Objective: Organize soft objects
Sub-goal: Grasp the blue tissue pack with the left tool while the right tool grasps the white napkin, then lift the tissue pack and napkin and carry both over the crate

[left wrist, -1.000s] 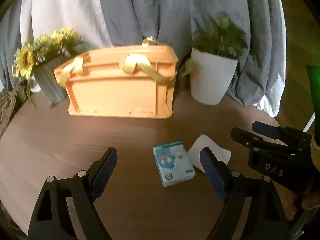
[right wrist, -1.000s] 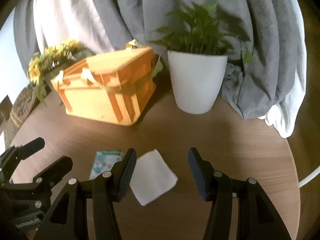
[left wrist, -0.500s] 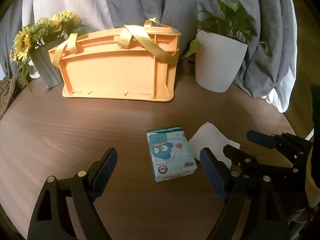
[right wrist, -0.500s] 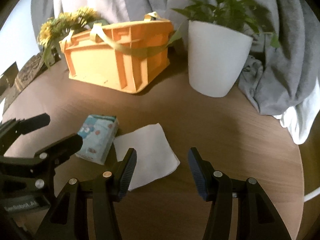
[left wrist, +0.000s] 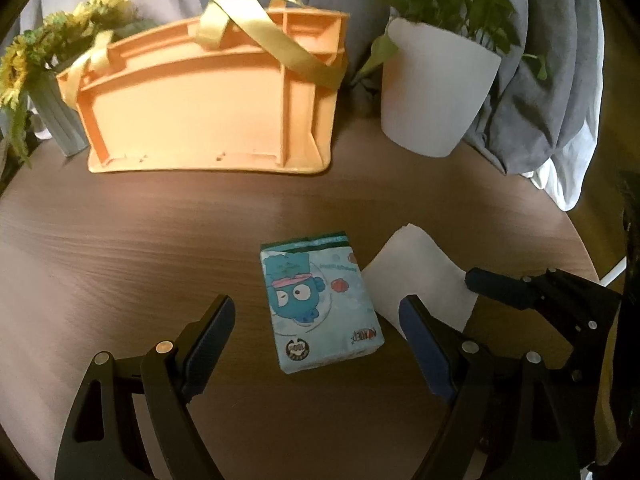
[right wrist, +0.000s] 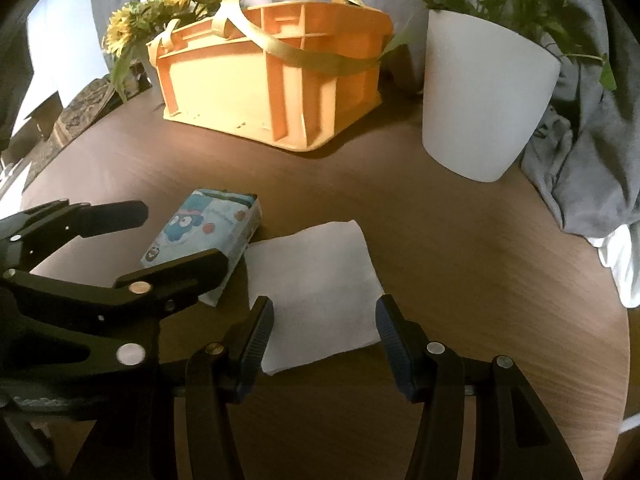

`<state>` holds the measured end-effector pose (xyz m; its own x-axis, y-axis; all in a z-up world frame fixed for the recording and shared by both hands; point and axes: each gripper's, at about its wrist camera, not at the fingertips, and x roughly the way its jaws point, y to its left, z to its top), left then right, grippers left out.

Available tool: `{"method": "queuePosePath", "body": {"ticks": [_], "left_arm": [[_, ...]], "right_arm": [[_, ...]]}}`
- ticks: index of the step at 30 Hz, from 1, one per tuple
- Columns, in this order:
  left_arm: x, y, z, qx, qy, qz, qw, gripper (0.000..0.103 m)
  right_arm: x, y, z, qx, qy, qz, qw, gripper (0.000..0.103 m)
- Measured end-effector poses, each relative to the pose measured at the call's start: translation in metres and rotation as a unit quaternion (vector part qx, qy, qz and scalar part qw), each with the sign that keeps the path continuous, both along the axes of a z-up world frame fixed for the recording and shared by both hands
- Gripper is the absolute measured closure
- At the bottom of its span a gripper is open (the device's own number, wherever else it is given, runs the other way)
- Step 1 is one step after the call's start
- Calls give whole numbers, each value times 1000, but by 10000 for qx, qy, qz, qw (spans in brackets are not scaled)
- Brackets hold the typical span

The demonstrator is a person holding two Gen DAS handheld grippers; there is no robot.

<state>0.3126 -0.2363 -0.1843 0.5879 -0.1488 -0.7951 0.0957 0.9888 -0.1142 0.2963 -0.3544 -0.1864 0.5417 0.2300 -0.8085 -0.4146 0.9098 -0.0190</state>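
Both grippers have closed in: left gripper straddles the tissue pack, right gripper the napkin, jaws wide, empty. Your risk: pinching flat napkin, fingers skid on table.

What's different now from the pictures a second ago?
Both claws moved forward and lower over the table. The left claw now straddles the tissue pack; the right claw sits over the white napkin. Both are open; nothing was grabbed or dropped. The pack, napkin, orange basket and plant pot stayed put.
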Motion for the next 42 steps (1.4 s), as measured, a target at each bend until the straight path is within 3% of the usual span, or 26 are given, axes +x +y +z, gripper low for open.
{"method": "queuePosePath", "body": {"ticks": [2,7,9,14,15,28,42], "left_arm": [[3,-1,-3,-2,87,-19,10000,23],[5,3,-12,-184,278,-77,9994,46],[6,4,-13,-164,268,-119,9994,46],[6,8,-11,-95,198,-218,9995,48],[5,9,-11,-65,170,-217,9996,48],[-5,32,1,-23,-19,-362,9993,48],[-12,80,52,-124,-663,-200,9975,48]], "right_arm": [[0,0,-1,20,-4,1,10000,49],[1,3,-1,12,-17,-13,10000,60],[0,7,-1,-33,-46,18,10000,64],[-5,15,-1,-102,-77,114,9999,90],[-6,17,0,-116,-79,98,9999,91],[-11,12,12,367,-42,-864,9956,94],[-25,39,66,812,-521,-1661,9814,93]]}}
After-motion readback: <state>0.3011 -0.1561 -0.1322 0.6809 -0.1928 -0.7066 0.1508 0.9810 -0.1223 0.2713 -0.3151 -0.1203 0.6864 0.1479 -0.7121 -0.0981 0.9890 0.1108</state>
